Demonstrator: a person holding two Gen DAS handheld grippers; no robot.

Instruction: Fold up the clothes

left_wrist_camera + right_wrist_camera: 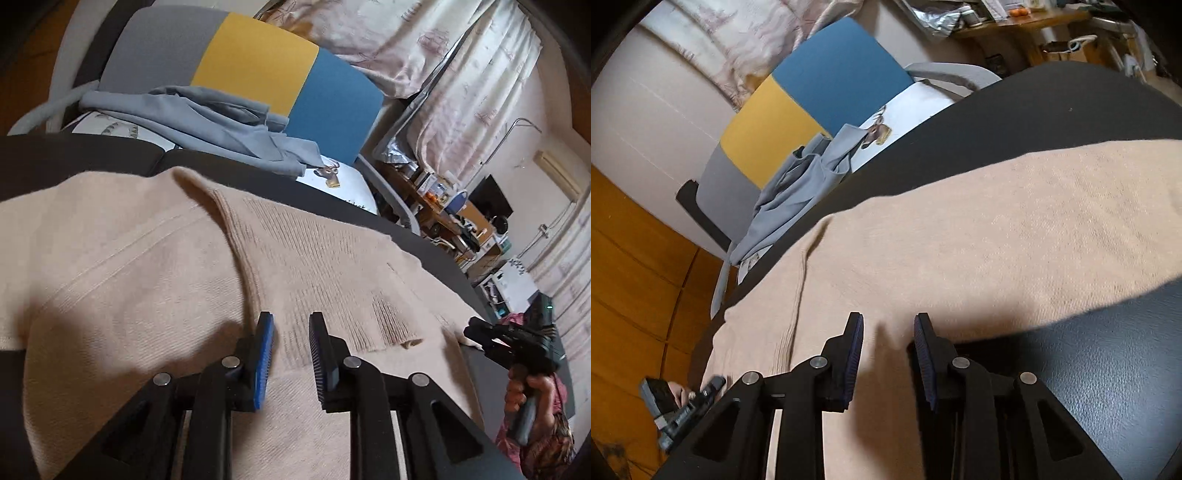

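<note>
1. The beige sweater is spread across the dark tabletop, filling mid-frame.
2. Both left tongs and right tongs are held released, nothing gripped.
3. Folding is judged partly done; the grey garment, upper left, is left.

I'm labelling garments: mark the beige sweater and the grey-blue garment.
beige sweater [155, 258], left wrist view, flat body panel.
grey-blue garment [207, 118], left wrist view, crumpled middle, on the chair.

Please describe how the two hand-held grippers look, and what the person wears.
Each hand-held gripper, left and right, has black angular finger arms with round silver pivot pins and ribbed blue pads. The hand holds a dark handle; the sleeve is pink and patterned.
</note>
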